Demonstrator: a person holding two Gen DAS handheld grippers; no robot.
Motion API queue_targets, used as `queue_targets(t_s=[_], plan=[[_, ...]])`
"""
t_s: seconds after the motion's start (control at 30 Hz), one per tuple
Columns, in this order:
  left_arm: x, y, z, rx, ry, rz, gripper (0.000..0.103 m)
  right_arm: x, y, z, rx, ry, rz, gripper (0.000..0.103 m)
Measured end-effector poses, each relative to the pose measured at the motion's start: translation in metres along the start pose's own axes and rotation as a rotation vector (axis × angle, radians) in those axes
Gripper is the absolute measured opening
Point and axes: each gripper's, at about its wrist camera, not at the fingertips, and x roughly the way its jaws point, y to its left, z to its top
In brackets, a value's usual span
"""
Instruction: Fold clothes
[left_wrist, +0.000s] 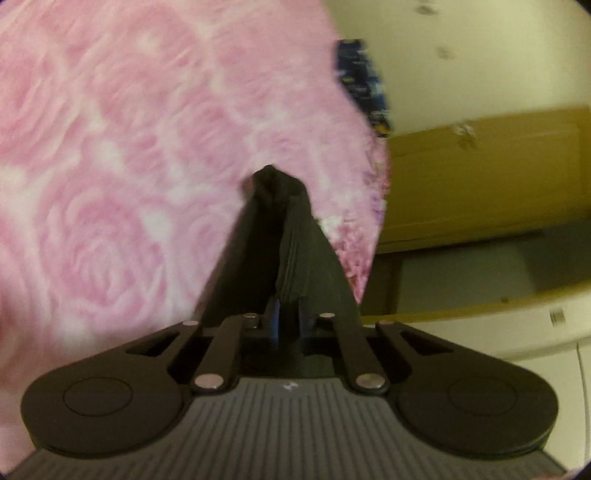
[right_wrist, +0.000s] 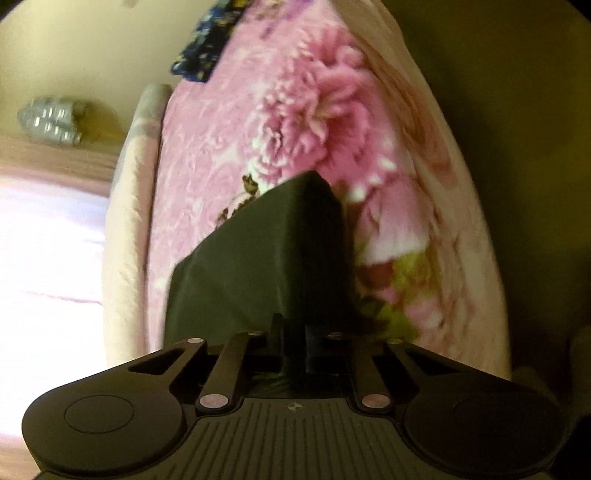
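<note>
Left cam first: my left gripper is clenched, with a pinch of black cloth bunched right at the fingertips, over the pink rose blanket. The garment is basically straight ahead of the tongs, but I only see that nub; the rest is hidden behind the fingers, so I can't tell its long axis here.

Right cam: my right gripper is clamped too, and the black cloth drapes over the fingers and trails off left and toward the camera. Fingertips are buried under it. Both hands look equally on it; everything's blurry.
</note>
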Motion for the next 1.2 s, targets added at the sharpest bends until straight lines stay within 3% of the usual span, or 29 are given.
queue_targets(t_s=[0.07, 0.23, 0.27, 0.3, 0.33, 0.37, 0.5, 0.6, 0.63, 0.67, 0.73, 0.83, 1.0, 1.03, 1.07, 1.13, 1.2], plan=[[0.006, 0.005, -0.004, 0.054, 0.012, 0.068, 0.006, 0.007, -0.005, -0.005, -0.018, 0.011, -0.034, 0.007], [0.014, -0.002, -0.001, 0.073, 0.0, 0.115, 0.01, 0.008, -0.005, -0.005, -0.002, 0.023, -0.022, 0.011], [0.012, -0.003, 0.003, 0.055, -0.012, 0.104, 0.014, 0.004, -0.004, -0.001, 0.008, 0.024, -0.006, 0.029], [0.011, -0.004, 0.007, 0.037, -0.023, 0.093, 0.024, -0.002, -0.004, 0.002, 0.016, -0.003, -0.006, 0.04], [0.009, -0.004, 0.011, 0.019, -0.035, 0.082, 0.036, -0.008, -0.004, 0.006, 0.023, -0.033, -0.008, 0.058], [0.009, -0.005, 0.016, 0.002, -0.044, 0.073, 0.04, -0.01, -0.005, 0.011, 0.029, -0.061, -0.007, 0.06], [0.046, -0.009, 0.041, -0.009, -0.006, 0.098, 0.044, -0.003, -0.012, 0.035, 0.095, -0.098, 0.033, 0.06], [0.074, -0.013, 0.054, 0.014, 0.022, 0.107, 0.037, 0.015, -0.012, 0.049, 0.101, -0.071, 0.052, 0.06], [0.078, -0.014, 0.055, 0.021, 0.017, 0.094, 0.021, 0.02, -0.01, 0.053, 0.088, -0.056, 0.044, 0.056], [0.081, -0.015, 0.056, 0.029, 0.012, 0.083, 0.013, 0.023, -0.009, 0.052, 0.069, -0.047, 0.04, 0.017], [0.079, -0.016, 0.054, 0.061, -0.01, 0.082, 0.011, 0.026, -0.007, 0.049, 0.033, -0.048, 0.038, 0.012], [0.066, -0.012, 0.049, 0.076, -0.075, -0.008, 0.009, 0.023, -0.011, 0.045, 0.02, -0.067, 0.051, 0.007], [0.07, 0.006, 0.049, -0.039, -0.08, -0.02, 0.011, 0.03, -0.018, 0.045, 0.052, -0.04, 0.042, 0.007], [0.07, 0.003, 0.051, -0.031, -0.071, -0.012, 0.014, 0.028, -0.016, 0.049, 0.061, -0.028, 0.046, 0.014], [0.071, -0.001, 0.054, -0.023, -0.064, -0.004, 0.017, 0.025, -0.016, 0.053, 0.08, -0.03, 0.042, 0.038], [0.074, -0.007, 0.062, -0.023, -0.061, 0.005, 0.043, 0.018, -0.016, 0.06, 0.113, -0.066, 0.031, 0.063], [0.083, -0.009, 0.071, -0.033, -0.049, 0.016, 0.046, 0.016, -0.017, 0.071, 0.153, -0.099, 0.046, 0.063]])
